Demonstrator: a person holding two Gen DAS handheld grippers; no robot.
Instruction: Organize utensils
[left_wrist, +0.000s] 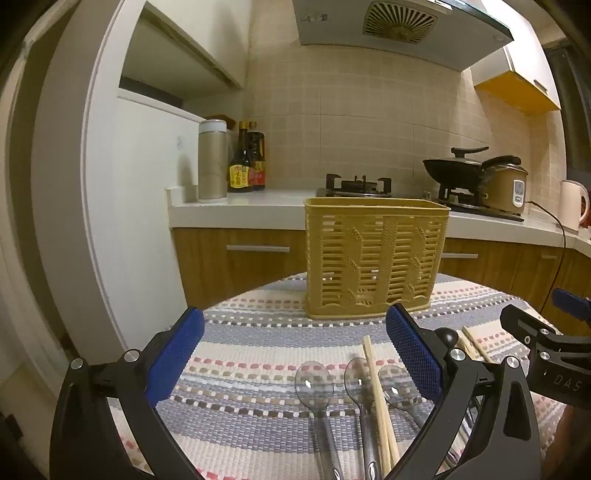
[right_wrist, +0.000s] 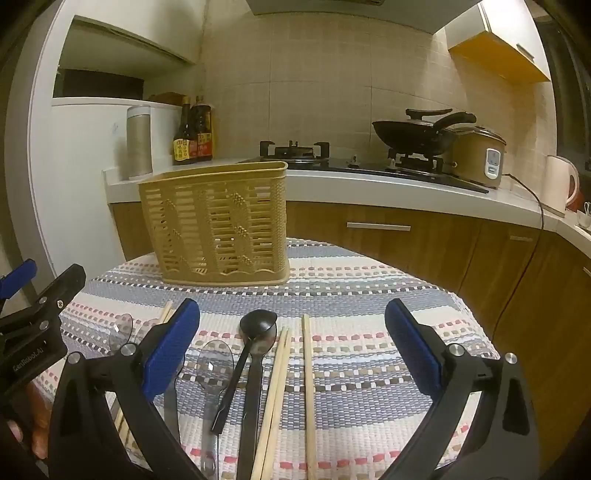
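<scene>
Both grippers gape, empty — utensils lie loose.
We judge the chopsticks (right_wrist: 275, 387) light, slippery; we'd pinch mid-shaft — basket (right_wrist: 218, 221) waits.

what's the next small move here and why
Probably lower the right claw onto the black spoon and close. Both claws are open and empty, every utensil still lies on the striped cloth, and the yellow basket looks empty.
</scene>
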